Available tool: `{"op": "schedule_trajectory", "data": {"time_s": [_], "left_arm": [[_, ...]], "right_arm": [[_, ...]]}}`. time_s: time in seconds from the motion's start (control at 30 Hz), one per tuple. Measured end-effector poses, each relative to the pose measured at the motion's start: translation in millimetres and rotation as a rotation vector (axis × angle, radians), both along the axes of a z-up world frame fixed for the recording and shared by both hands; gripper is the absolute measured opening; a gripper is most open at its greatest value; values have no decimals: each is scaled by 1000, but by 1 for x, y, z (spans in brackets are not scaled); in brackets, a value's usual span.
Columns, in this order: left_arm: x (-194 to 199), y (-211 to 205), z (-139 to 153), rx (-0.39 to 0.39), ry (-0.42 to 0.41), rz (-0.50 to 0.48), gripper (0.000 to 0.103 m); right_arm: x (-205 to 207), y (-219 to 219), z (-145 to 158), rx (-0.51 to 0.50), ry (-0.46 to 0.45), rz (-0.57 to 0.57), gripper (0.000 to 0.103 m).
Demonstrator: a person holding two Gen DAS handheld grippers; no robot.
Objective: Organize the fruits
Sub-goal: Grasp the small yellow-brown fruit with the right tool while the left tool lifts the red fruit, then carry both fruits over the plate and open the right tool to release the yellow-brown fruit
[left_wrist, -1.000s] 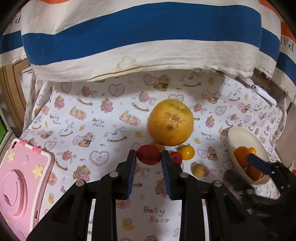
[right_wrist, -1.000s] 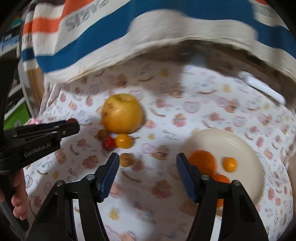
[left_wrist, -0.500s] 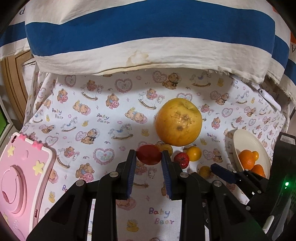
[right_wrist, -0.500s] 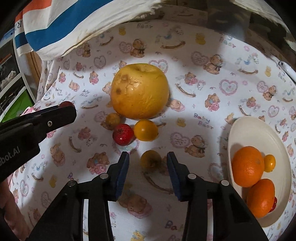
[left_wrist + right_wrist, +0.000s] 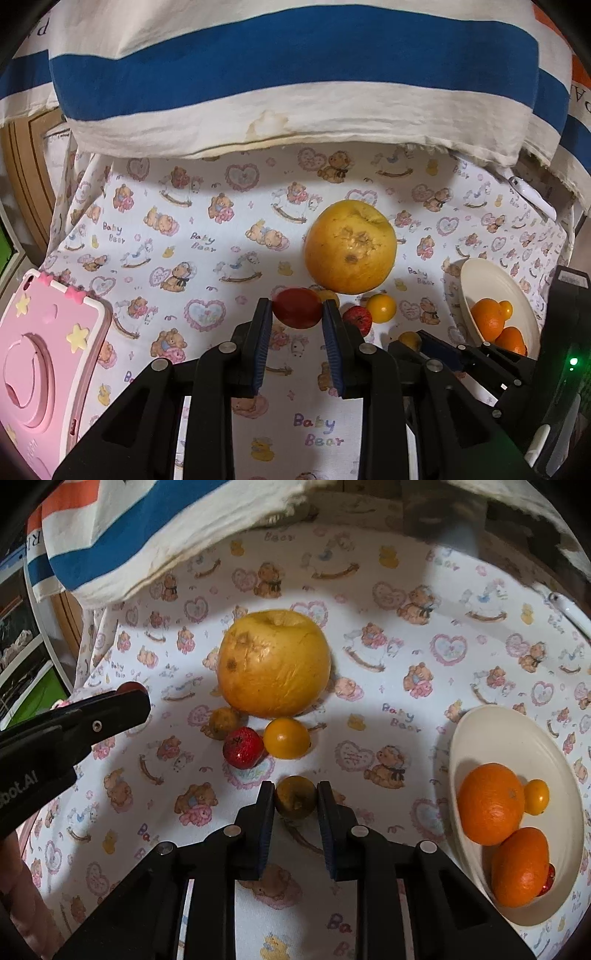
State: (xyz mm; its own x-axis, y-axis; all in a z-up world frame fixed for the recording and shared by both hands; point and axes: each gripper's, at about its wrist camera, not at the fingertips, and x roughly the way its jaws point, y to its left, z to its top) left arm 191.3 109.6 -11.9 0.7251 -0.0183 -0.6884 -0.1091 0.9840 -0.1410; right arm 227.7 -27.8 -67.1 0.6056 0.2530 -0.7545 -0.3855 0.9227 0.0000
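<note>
My left gripper (image 5: pixel 297 314) is shut on a red fruit (image 5: pixel 297 308) and holds it above the cloth; it also shows at the left of the right wrist view (image 5: pixel 129 698). My right gripper (image 5: pixel 294 794) is shut on a small brownish-yellow fruit (image 5: pixel 295 797) that rests on the cloth. A big yellow fruit (image 5: pixel 273 664) sits beyond, with a small brown fruit (image 5: pixel 223 722), a red berry-like fruit (image 5: pixel 243 747) and a small yellow fruit (image 5: pixel 286 737) in front of it. A cream bowl (image 5: pixel 480 727) at the right holds two oranges (image 5: pixel 491 803) and small fruits.
A baby-bear print cloth (image 5: pixel 221 236) covers the surface. A striped blue and white fabric (image 5: pixel 295 74) hangs over the back. A pink case (image 5: pixel 40 350) lies at the left. A white pen-like object (image 5: pixel 532 192) lies at the far right.
My right gripper has closed its jaws around the small brownish-yellow fruit and moved slightly lower toward it. My left gripper still holds the red fruit, nearly still.
</note>
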Motion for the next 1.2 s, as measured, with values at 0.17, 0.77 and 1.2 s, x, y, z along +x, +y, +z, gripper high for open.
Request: {"op": "schedule_trajectory", "data": {"time_s": [0.17, 0.77, 1.2], "left_arm": [[-8, -5, 10, 14, -50, -24, 27], [-33, -26, 34, 61, -200, -73, 27], [-50, -60, 39, 55, -230, -181, 27]], "right_arm": [[-19, -8, 16, 10, -116, -7, 24], [-68, -63, 53, 58, -301, -26, 24], [-88, -120, 63, 85, -356, -89, 24]]}}
